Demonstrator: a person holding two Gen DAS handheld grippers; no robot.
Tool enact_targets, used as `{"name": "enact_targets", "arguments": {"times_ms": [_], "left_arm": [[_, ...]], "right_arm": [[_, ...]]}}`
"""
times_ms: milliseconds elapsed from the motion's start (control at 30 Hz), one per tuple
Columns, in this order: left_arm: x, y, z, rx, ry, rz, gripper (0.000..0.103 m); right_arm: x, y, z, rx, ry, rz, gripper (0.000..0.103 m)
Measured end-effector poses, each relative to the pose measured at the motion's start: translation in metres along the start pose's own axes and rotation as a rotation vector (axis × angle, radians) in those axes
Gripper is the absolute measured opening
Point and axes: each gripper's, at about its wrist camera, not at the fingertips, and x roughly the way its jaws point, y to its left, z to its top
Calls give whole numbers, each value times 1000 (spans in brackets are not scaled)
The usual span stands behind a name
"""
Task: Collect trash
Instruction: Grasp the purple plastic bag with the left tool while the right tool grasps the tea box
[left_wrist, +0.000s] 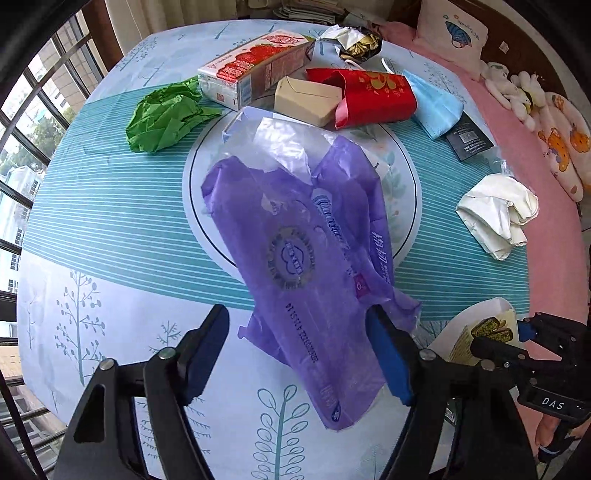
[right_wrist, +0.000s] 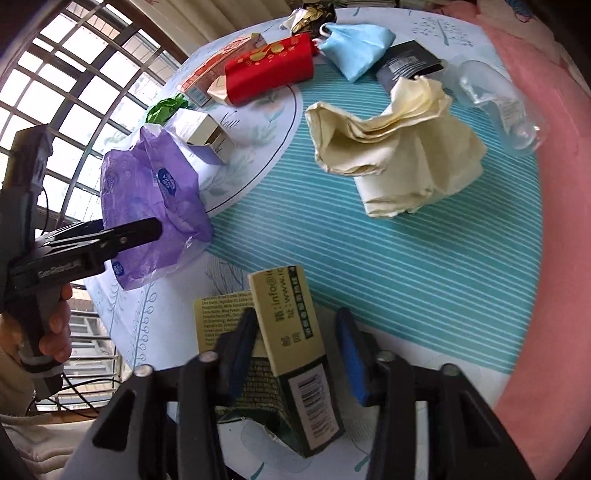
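A crumpled purple plastic bag (left_wrist: 295, 229) lies on the tablecloth, its near end between the fingers of my left gripper (left_wrist: 297, 314). The right pad touches the bag's edge, the left pad stands apart, so the jaws are open. In the right wrist view a yellow and dark green carton (right_wrist: 291, 332) stands between the fingers of my right gripper (right_wrist: 297, 314), with a gap on its right side; that gripper is open too. The left gripper (right_wrist: 110, 236) shows there beside the purple bag (right_wrist: 155, 199), held by a hand.
On the round table (left_wrist: 110, 221) lie green crumpled paper (left_wrist: 162, 118), a strawberry carton (left_wrist: 251, 66), a beige box (left_wrist: 306, 99), a red packet (left_wrist: 373, 96), a blue mask (left_wrist: 432, 103), cream crumpled paper (right_wrist: 399, 155) and clear plastic (right_wrist: 495, 103). Pink bedding borders the right; windows stand left.
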Motion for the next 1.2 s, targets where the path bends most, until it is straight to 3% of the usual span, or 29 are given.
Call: {"name": "enact_targets", "arguments": {"times_ms": [100,167,233,700,1033,1200], "left_arm": [[7,-2,3,0,22,-39,47],[6,-5,2,6,15,-62,22],[4,-8,1,18,3,-57,9],[-65,0,-26,28,-120,-102,4],[-125,31,-71,150,-217,-97,5],[-150,55,-96,261,-252,-108,5]], "right_arm": [[1,2,0,-4,7,40,26],[0,7,-1,-22,9,49,25],[-3,14,-2,-40,0,36,25],[-42,45,-14,19,-155,8,25],[-60,89,-41,100,-268,-36,24],[-66,125,-69,179,-346,-54,24]]}}
